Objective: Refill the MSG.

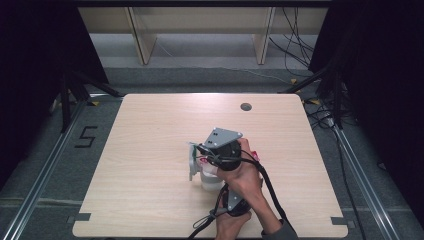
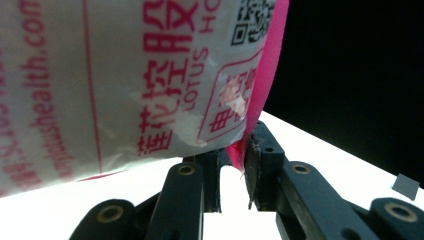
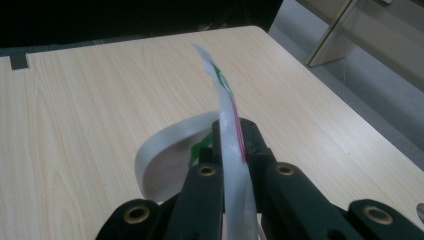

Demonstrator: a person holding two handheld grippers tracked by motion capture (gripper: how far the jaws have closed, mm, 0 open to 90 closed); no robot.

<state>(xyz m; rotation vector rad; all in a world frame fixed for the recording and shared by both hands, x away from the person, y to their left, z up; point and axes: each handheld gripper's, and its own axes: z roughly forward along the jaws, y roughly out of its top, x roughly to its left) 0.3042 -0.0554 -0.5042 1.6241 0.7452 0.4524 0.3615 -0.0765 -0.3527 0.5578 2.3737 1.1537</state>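
Observation:
A white plastic bag with red print and a pink edge is held over the middle of the wooden table. My left gripper is shut on the bag at its pink edge, and the printed side rises close in front of the left gripper view's camera. My right gripper is shut on a thin upright edge of the bag, while a white fold curls to the left of its jaws. In the high view the right gripper is farther from the person and the left gripper is nearer, both held in hands.
A round cable hole sits near the table's far edge. Behind the table stand wooden shelf legs and loose cables on the floor. A black "5" mark lies on the floor left of the table.

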